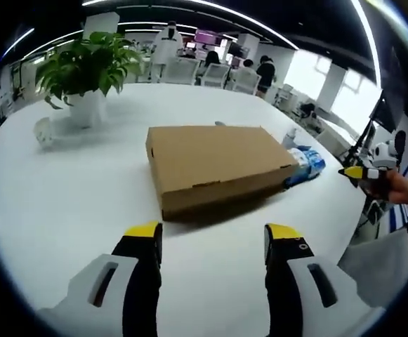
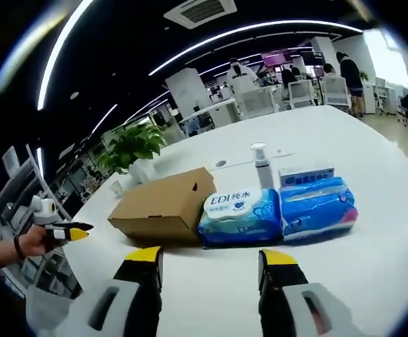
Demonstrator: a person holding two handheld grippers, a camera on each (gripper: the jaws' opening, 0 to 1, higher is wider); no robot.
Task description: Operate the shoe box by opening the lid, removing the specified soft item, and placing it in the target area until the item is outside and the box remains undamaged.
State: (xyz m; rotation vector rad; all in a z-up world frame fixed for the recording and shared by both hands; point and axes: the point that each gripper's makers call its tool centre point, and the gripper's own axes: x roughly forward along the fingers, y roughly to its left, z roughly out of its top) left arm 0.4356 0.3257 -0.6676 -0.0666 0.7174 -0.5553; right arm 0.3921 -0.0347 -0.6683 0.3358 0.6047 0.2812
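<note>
A: Nearest in the left gripper view, the left gripper (image 1: pixel 213 242) is hovering over the white counter (image 1: pixel 63 203), its yellow-tipped jaws standing wide apart, gripping nothing and touching nothing.

B: And the box?

A: The box (image 1: pixel 214 163) is lying flat on the counter just beyond those jaws, lid shut, one corner turned toward the camera. Blue packs (image 1: pixel 307 163) are peeking out just behind its right end. A potted plant (image 1: pixel 84 70) is standing well apart at the far left.

B: What is the right gripper view showing?

A: The right gripper (image 2: pixel 208 265) is likewise hanging over the counter (image 2: pixel 372 253) with jaws spread, nothing between them. Just ahead, a wipes pack (image 2: pixel 237 214) is lying against the end of the box (image 2: pixel 163 203), and a second blue pack (image 2: pixel 319 205) is sitting just beside it. A pump bottle (image 2: pixel 261 163) is standing behind the packs, and the plant (image 2: pixel 135 149) is behind the box.

B: Is either gripper showing in the other's view?

A: Yes. The right gripper (image 1: pixel 358 172) is showing at the right edge of the left gripper view, in a hand (image 1: pixel 400 188); the left gripper (image 2: pixel 69 232) is at the left edge of the right gripper view, also in a hand (image 2: pixel 38 239). People are standing among desks far behind.
</note>
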